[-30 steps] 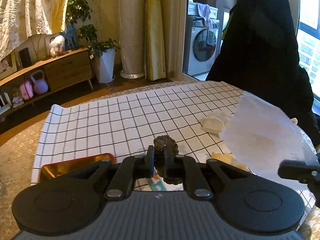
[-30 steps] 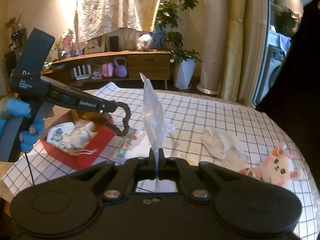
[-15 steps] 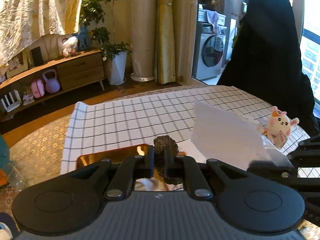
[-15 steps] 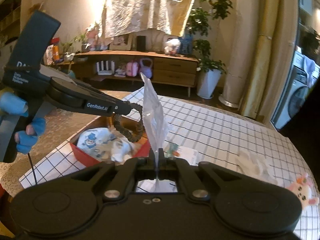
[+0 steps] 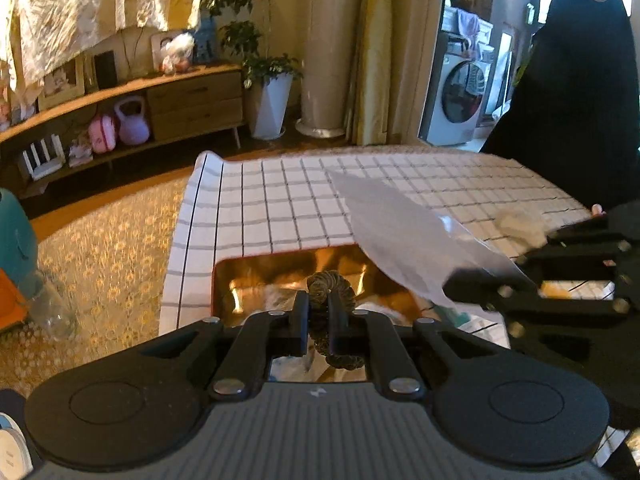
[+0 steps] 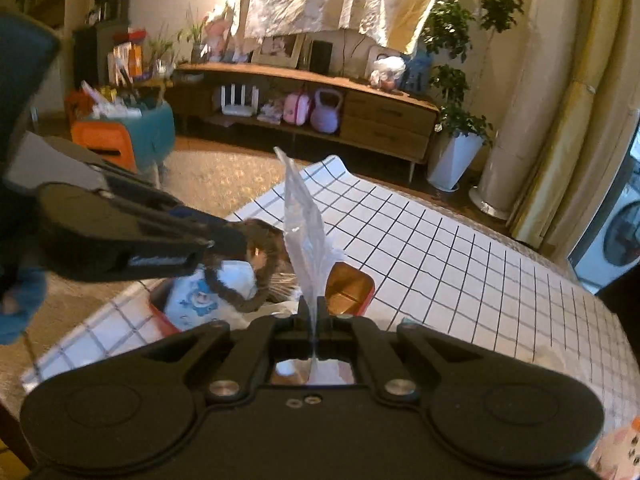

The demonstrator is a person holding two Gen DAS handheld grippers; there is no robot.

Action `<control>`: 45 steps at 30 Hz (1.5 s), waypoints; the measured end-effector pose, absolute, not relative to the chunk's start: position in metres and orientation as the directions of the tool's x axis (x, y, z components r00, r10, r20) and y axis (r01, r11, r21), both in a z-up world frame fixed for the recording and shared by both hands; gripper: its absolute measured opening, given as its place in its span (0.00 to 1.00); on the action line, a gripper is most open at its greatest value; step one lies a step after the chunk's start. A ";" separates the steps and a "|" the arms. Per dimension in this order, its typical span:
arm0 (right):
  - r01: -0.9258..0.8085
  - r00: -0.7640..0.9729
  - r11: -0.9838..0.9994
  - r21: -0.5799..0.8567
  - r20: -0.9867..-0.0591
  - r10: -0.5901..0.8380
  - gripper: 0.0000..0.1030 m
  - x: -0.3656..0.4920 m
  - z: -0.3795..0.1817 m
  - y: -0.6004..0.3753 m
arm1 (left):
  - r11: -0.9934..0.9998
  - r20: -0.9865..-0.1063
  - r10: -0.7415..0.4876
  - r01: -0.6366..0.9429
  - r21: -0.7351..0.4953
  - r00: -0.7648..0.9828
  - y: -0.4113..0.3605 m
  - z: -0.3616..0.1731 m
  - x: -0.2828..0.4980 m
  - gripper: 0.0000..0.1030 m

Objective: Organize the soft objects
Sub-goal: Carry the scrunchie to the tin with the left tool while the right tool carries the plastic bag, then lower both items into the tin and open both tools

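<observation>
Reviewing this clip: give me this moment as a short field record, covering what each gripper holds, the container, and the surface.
left gripper: shut on a brown hair tie, over the box
right gripper: shut on a clear plastic bag, standing up from the jaws
box: red outside, shiny gold inside, already holds soft items including a blue-printed cloth
surface: checked tablecloth
other: pink plush toy at the near right edge
</observation>
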State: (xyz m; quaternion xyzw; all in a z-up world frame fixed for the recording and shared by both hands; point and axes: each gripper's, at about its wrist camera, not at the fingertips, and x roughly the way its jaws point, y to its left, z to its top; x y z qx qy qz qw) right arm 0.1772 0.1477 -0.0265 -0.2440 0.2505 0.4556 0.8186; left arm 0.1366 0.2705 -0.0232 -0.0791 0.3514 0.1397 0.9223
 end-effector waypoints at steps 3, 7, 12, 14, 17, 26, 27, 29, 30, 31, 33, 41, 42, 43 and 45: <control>-0.862 0.477 0.461 -0.212 -0.649 0.593 0.00 0.184 -0.043 0.165 | 0.943 -0.687 0.208 -0.330 -0.049 0.696 0.280 -0.038 0.139 0.09; -0.859 0.482 0.450 -0.243 -0.681 0.551 0.00 0.194 -0.064 0.185 | 0.936 -0.701 0.204 -0.345 -0.065 0.684 0.290 -0.050 0.141 0.09; -0.876 0.438 0.434 -0.210 -0.722 0.535 0.02 0.200 -0.085 0.196 | 0.933 -0.715 0.209 -0.356 -0.060 0.667 0.299 -0.062 0.142 0.09; -0.881 0.430 0.425 -0.208 -0.729 0.532 0.04 0.200 -0.090 0.198 | 0.933 -0.724 0.211 -0.356 -0.052 0.657 0.302 -0.068 0.144 0.09; -0.886 0.417 0.422 -0.194 -0.732 0.538 0.08 0.198 -0.096 0.200 | 0.933 -0.738 0.205 -0.357 -0.052 0.644 0.306 -0.075 0.145 0.09; -0.901 0.380 0.404 -0.158 -0.737 0.559 0.19 0.196 -0.101 0.203 | 0.929 -0.755 0.225 -0.369 -0.024 0.616 0.308 -0.087 0.145 0.09; -0.902 0.378 0.403 -0.154 -0.735 0.564 0.22 0.195 -0.102 0.202 | 0.928 -0.756 0.227 -0.371 -0.023 0.614 0.308 -0.087 0.145 0.09; -0.909 0.360 0.392 -0.139 -0.735 0.575 0.28 0.194 -0.102 0.201 | 0.929 -0.757 0.229 -0.369 -0.018 0.612 0.308 -0.088 0.145 0.09; -0.912 0.356 0.388 -0.136 -0.732 0.581 0.30 0.193 -0.101 0.201 | 0.929 -0.757 0.233 -0.370 -0.012 0.610 0.307 -0.089 0.145 0.09; -0.914 0.351 0.383 -0.133 -0.731 0.584 0.32 0.192 -0.101 0.201 | 0.929 -0.758 0.235 -0.369 -0.008 0.609 0.307 -0.089 0.145 0.09; -0.920 0.337 0.370 -0.125 -0.732 0.592 0.38 0.191 -0.101 0.200 | 0.932 -0.758 0.229 -0.363 -0.011 0.611 0.306 -0.091 0.145 0.10; -0.927 0.326 0.359 -0.108 -0.704 0.631 0.58 0.188 -0.097 0.189 | 0.936 -0.758 0.214 -0.352 -0.022 0.616 0.303 -0.092 0.145 0.29; -0.927 0.326 0.360 -0.105 -0.700 0.635 0.60 0.188 -0.096 0.188 | 0.936 -0.756 0.214 -0.351 -0.022 0.618 0.302 -0.092 0.144 0.40; -0.929 0.321 0.357 -0.098 -0.695 0.643 0.61 0.188 -0.095 0.185 | 0.936 -0.754 0.214 -0.350 -0.022 0.621 0.301 -0.091 0.144 0.50; -0.929 0.318 0.358 -0.090 -0.687 0.654 0.62 0.188 -0.093 0.182 | 0.937 -0.743 0.205 -0.348 -0.040 0.638 0.300 -0.088 0.141 0.61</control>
